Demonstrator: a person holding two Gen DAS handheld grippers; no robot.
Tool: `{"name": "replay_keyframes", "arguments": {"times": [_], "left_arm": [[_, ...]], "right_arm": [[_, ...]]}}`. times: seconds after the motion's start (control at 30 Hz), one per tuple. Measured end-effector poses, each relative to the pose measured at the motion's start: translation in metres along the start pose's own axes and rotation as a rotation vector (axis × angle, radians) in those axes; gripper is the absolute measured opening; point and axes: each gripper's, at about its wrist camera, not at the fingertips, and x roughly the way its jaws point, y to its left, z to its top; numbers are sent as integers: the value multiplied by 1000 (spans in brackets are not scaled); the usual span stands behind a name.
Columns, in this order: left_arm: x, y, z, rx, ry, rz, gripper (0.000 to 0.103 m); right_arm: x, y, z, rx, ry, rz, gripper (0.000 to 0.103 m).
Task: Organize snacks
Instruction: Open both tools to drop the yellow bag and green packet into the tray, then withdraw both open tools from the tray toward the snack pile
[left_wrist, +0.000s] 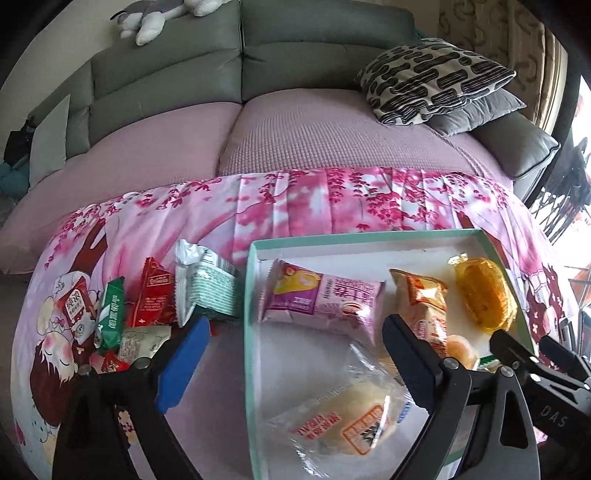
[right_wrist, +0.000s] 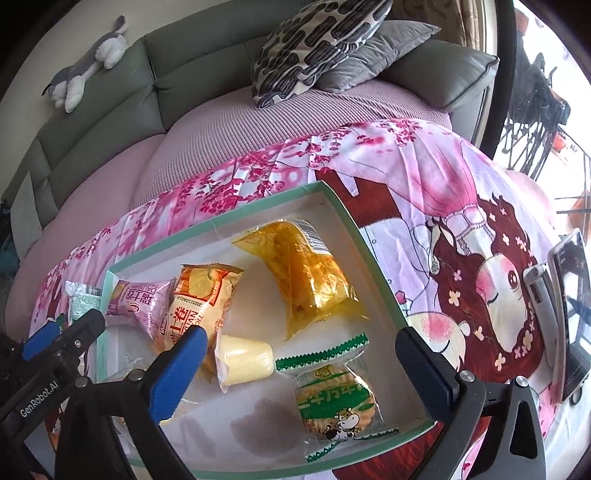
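Note:
A shallow white box with a mint-green rim (left_wrist: 248, 295) (right_wrist: 373, 266) lies on the pink cloth. In it lie a purple snack pack (left_wrist: 321, 295) (right_wrist: 138, 306), an orange pack (left_wrist: 424, 299) (right_wrist: 199, 299), a yellow-wrapped cake (left_wrist: 484, 295) (right_wrist: 310, 277), a clear-wrapped bun (left_wrist: 343, 421), a yellow jelly cup (right_wrist: 247, 360) and a green biscuit pack (right_wrist: 332, 402). My left gripper (left_wrist: 291, 363) is open and empty above the box's left rim. My right gripper (right_wrist: 303, 373) is open and empty above the jelly cup and biscuit pack.
Loose snacks lie left of the box: a silver-green pack (left_wrist: 207, 284), a red pack (left_wrist: 151, 295), a green one (left_wrist: 110, 314) and a red-white one (left_wrist: 75, 306). A phone on a stand (right_wrist: 570, 314) stands at the right. A grey sofa with cushions (left_wrist: 432, 79) is behind.

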Motion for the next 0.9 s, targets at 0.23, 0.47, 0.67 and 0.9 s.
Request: {"name": "replay_keyframes", "arguments": {"times": [0.23, 0.47, 0.67, 0.9], "left_arm": [[0, 23, 10, -46, -21, 25, 96], [3, 44, 21, -70, -41, 36, 103], [6, 58, 27, -78, -47, 68, 103], [2, 77, 23, -78, -32, 84, 103]], "right_arm": [[-1, 7, 5, -23, -18, -4, 103], [-6, 11, 12, -19, -47, 2, 103], [-12, 24, 20, -18, -80, 25, 103], [-14, 48, 23, -46, -97, 48, 103]]}}
